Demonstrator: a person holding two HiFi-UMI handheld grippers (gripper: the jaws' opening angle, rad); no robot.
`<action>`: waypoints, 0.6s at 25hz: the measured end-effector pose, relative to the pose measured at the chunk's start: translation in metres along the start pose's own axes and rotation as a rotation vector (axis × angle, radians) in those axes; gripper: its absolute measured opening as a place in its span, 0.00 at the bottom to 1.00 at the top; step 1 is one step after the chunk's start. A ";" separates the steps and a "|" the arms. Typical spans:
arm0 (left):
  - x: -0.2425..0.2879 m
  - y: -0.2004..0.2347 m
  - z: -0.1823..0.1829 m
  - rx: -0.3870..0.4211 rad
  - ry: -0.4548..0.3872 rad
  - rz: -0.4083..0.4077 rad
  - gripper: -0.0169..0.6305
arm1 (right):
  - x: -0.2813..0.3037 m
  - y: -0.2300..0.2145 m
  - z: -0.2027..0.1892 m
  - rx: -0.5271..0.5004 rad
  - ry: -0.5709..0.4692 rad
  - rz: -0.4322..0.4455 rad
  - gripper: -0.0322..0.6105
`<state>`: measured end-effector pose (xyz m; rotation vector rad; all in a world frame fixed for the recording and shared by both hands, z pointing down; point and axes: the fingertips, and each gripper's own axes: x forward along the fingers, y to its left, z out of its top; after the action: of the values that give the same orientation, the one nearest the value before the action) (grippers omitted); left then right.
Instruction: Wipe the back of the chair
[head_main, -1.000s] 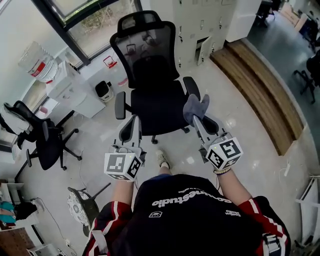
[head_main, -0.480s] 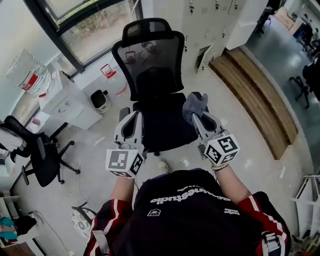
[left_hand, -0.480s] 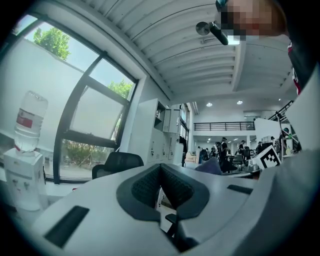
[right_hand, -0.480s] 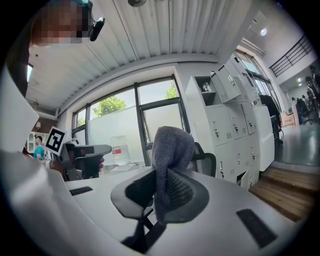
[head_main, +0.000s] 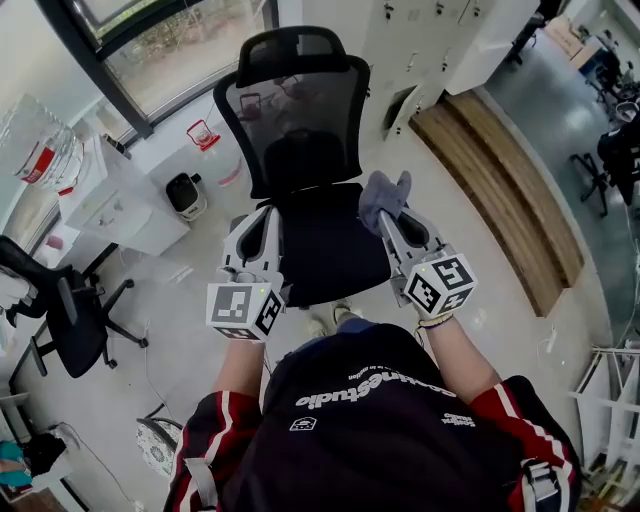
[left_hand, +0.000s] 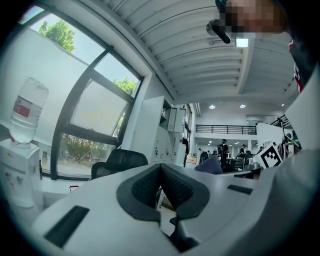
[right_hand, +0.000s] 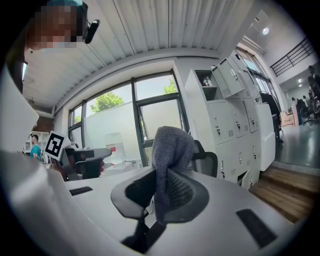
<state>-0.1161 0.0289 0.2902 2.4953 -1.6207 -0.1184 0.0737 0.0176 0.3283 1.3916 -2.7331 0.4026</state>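
Observation:
A black mesh office chair stands in front of me, its backrest (head_main: 295, 115) facing me and its seat (head_main: 325, 255) below my grippers. My right gripper (head_main: 387, 217) hangs over the seat's right side, shut on a grey cloth (head_main: 382, 197) that sticks up from the jaws. In the right gripper view the cloth (right_hand: 170, 147) drapes over the right gripper (right_hand: 161, 175), with the chair back (right_hand: 206, 159) behind it. My left gripper (head_main: 264, 216) is over the seat's left side, shut and holding nothing. In the left gripper view the left gripper (left_hand: 160, 168) has its pads together, with the chair headrest (left_hand: 119, 160) beyond.
A water dispenser (head_main: 45, 150) and a white cabinet (head_main: 120, 205) stand at the left by the window, with a small bin (head_main: 185, 195) on the floor. Another black chair (head_main: 60, 310) is at the lower left. White lockers (head_main: 420, 40) and a wooden step (head_main: 500, 170) lie to the right.
Both grippers have moved forward from in front of the chair to over its seat. The chair sits closer and lower in view. The cloth stays in the right gripper.

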 end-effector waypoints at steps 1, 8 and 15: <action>0.005 0.003 -0.002 -0.001 0.004 0.002 0.06 | 0.006 -0.006 -0.001 0.003 0.001 0.000 0.15; 0.057 0.018 -0.006 0.020 0.020 0.026 0.06 | 0.063 -0.071 -0.001 0.038 0.012 -0.022 0.15; 0.136 0.045 -0.011 0.017 0.037 0.064 0.06 | 0.148 -0.164 0.010 0.047 0.032 -0.056 0.15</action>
<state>-0.0993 -0.1119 0.3125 2.4397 -1.6921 -0.0501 0.1179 -0.1942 0.3763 1.4559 -2.6698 0.4836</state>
